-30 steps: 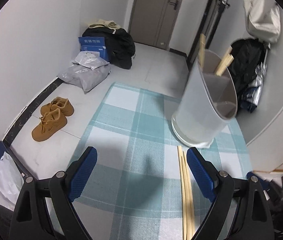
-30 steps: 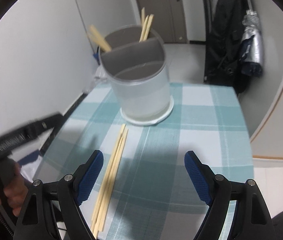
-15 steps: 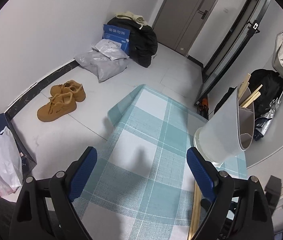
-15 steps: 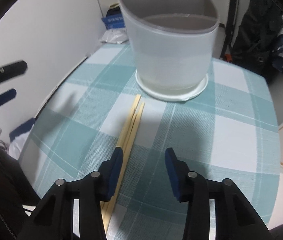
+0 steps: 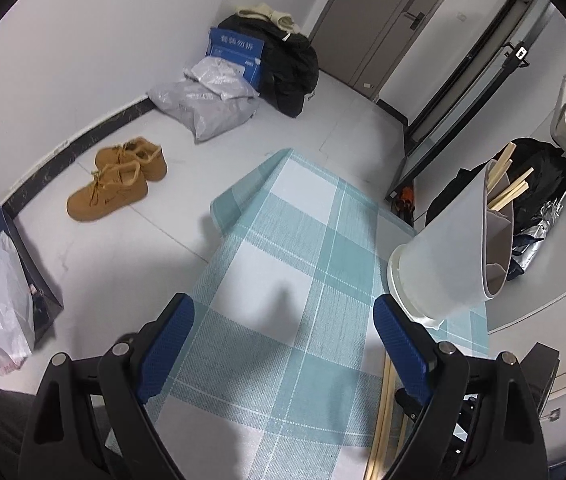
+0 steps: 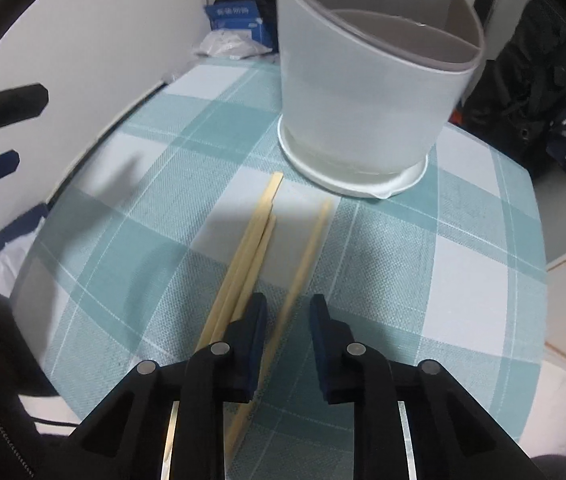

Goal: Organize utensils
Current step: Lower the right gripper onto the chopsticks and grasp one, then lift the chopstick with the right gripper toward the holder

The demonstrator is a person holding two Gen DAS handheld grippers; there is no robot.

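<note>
**Operator:** What does the current step require?

**Technician:** Judged from the layout, the step is picking one chopstick off the worktop (image 6: pixel 463 280) and moving it to the utensil holder (image 6: pixel 367 92), which stands toward the far edge with chopsticks already in its rear compartment. Three lie loose between the holder and the near edge: a touching pair (image 6: pixel 243 256) and a single chopstick (image 6: pixel 303 264) just beside it. Close squarely on the single stick only; the pair lies near the left finger and could be dragged along.

**Operator:** Right gripper pose?

**Technician:** The right gripper (image 6: pixel 285 332) is low over the worktop, fingers narrowed around the single chopstick with a gap on each side, so not yet clamped.

**Operator:** Left gripper?

**Technician:** The left gripper (image 5: pixel 283 344) hovers by the left edge, fingers spread wide, holding nothing.
</note>
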